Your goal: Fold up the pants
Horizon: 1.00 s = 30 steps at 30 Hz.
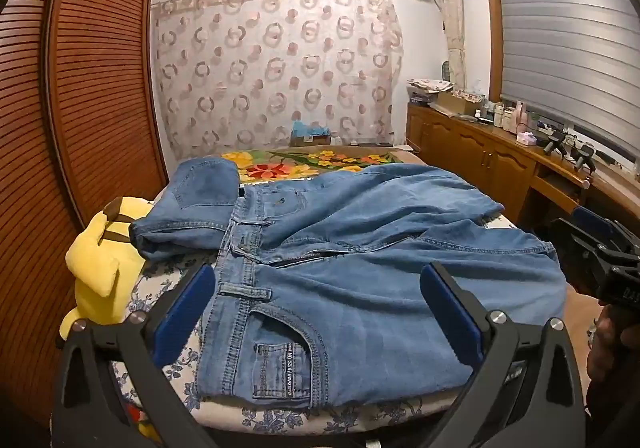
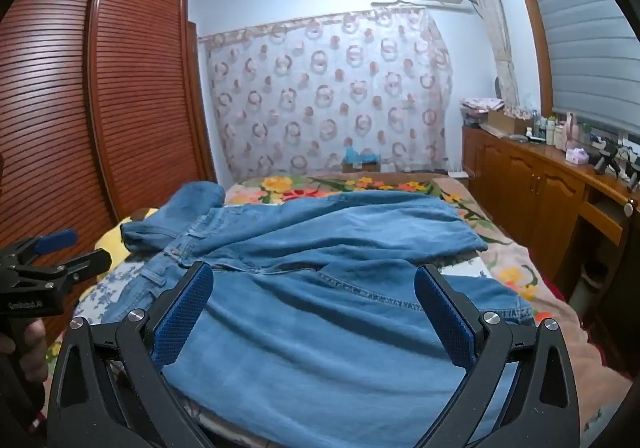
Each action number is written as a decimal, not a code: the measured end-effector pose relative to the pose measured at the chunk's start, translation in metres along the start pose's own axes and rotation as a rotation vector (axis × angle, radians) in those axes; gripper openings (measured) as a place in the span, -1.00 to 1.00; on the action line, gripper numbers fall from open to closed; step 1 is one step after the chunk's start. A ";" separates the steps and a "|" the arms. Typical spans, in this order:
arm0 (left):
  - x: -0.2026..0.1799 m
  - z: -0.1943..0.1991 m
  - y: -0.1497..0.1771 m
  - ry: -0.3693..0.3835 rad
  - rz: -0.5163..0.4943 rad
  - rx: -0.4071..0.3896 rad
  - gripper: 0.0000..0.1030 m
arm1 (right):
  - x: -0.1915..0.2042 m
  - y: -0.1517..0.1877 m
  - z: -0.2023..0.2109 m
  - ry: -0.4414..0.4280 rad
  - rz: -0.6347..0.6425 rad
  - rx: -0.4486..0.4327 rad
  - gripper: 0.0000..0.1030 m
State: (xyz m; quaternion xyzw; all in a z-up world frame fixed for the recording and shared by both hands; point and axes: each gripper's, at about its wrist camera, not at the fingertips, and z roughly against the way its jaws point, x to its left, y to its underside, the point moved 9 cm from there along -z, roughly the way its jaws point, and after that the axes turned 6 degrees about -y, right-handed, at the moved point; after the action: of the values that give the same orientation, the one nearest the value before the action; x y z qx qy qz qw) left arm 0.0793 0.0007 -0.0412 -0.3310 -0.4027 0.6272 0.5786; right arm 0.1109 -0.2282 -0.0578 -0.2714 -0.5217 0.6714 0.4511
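Observation:
Blue denim pants (image 1: 360,288) lie spread flat on the bed, waistband to the left, both legs running right; they also show in the right wrist view (image 2: 320,308). A second folded pair of jeans (image 1: 192,211) sits at the far left of the bed. My left gripper (image 1: 318,308) is open and empty, hovering over the waist and front pocket. My right gripper (image 2: 314,308) is open and empty, hovering over the near leg. Each gripper shows at the edge of the other's view: the right (image 1: 600,256) and the left (image 2: 52,256).
The bed (image 1: 304,416) has a blue-flowered sheet and a bright floral blanket (image 1: 304,163) at the far end. A yellow plush toy (image 1: 100,260) lies at the bed's left edge. A louvered wardrobe (image 1: 80,87) stands left; wooden cabinets (image 1: 480,155) with clutter run along the right.

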 end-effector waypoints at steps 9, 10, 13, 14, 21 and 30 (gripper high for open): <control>-0.001 0.003 0.000 0.011 0.019 0.010 1.00 | 0.001 0.000 0.001 -0.011 -0.008 0.006 0.99; -0.002 0.004 0.000 0.011 0.019 0.011 1.00 | 0.001 0.002 -0.005 -0.009 -0.004 0.010 0.99; -0.001 0.005 0.004 0.014 0.020 0.013 1.00 | 0.000 0.003 -0.008 -0.008 -0.006 0.010 0.99; 0.000 0.005 0.005 0.014 0.023 0.014 1.00 | 0.000 0.003 -0.009 -0.007 -0.006 0.010 0.99; 0.001 -0.001 0.002 0.012 0.023 0.007 1.00 | 0.001 0.002 -0.006 -0.011 -0.006 0.009 0.99; 0.000 0.001 0.000 0.012 0.023 0.004 1.00 | 0.001 0.001 -0.002 -0.010 -0.007 0.011 0.99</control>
State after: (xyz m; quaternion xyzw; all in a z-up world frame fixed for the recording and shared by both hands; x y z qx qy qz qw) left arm 0.0787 0.0003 -0.0410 -0.3382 -0.3939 0.6328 0.5745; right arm 0.1121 -0.2264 -0.0593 -0.2638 -0.5211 0.6742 0.4521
